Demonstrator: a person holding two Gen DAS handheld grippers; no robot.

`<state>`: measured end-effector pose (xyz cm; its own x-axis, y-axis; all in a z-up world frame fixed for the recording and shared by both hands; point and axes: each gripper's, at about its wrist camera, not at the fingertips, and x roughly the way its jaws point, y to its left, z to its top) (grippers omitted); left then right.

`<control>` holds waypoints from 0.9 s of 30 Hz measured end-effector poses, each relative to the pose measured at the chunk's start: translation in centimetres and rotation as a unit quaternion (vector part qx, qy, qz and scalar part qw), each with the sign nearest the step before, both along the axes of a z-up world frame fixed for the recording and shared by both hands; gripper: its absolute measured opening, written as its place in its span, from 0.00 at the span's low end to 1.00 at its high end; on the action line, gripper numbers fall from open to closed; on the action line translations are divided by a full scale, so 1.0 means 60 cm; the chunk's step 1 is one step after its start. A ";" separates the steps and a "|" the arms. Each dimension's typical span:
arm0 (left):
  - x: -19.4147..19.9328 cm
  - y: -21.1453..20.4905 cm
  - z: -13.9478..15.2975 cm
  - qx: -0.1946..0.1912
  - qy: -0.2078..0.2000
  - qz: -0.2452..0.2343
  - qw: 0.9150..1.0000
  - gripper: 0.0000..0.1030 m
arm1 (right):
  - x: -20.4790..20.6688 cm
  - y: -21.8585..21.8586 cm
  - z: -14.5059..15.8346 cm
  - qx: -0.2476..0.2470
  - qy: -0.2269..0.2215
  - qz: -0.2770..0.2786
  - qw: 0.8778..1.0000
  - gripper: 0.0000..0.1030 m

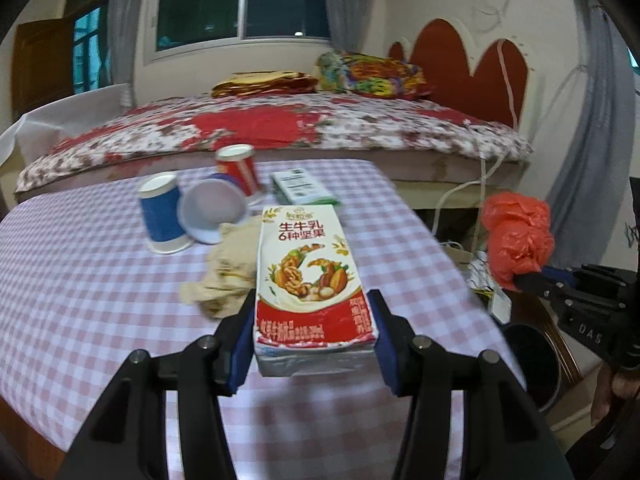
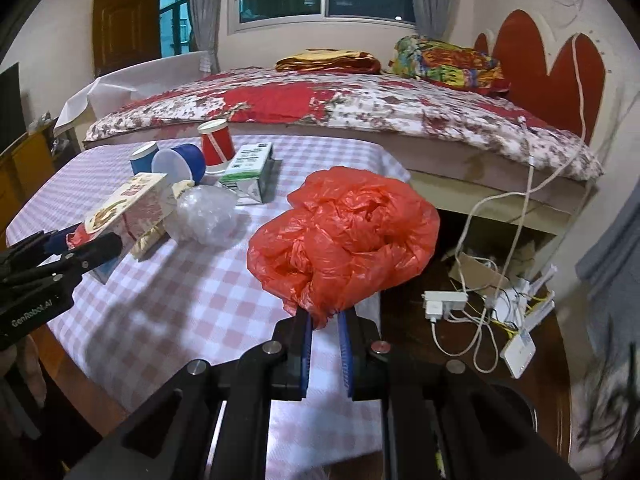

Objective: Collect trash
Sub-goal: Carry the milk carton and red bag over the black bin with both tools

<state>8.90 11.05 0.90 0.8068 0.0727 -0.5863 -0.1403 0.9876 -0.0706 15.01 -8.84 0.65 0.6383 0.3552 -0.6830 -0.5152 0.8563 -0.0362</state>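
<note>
Trash in hand first: left tongs [image 1: 315, 336] clamp a glossy, flat-sided milk carton [image 1: 310, 276] above the checked counter [image 1: 80, 280]; right tongs [image 2: 325, 334] pinch only the neck of a crinkly red plastic bag [image 2: 344, 236], which could slip free. Beyond the carton lie crumpled beige paper [image 1: 226, 272], possibly tissue, and smooth paper cups [image 1: 162, 214].

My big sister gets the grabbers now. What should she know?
Left gripper: shut on the milk carton, held above the table.
Right gripper: shut on the red plastic bag.
Still on the table: three paper cups, green carton, clear plastic wad, beige crumpled paper.
Nothing is seen binned yet; the dark bin is right of the table.
</note>
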 end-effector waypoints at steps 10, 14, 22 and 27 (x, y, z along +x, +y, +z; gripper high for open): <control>0.010 -0.094 0.002 0.008 0.006 -0.058 0.998 0.52 | -0.023 -0.103 -0.009 0.006 0.005 -0.052 0.999 0.13; 0.015 -0.132 0.003 0.012 0.008 -0.082 0.996 0.52 | -0.026 -0.144 -0.016 0.007 0.009 -0.073 0.997 0.13; 0.026 -0.207 -0.002 0.017 0.016 -0.131 0.991 0.52 | -0.037 -0.222 -0.026 0.004 0.014 -0.111 0.994 0.13; 0.030 -0.253 -0.006 0.021 0.021 -0.161 0.986 0.52 | -0.044 -0.271 -0.032 0.003 0.018 -0.136 0.990 0.13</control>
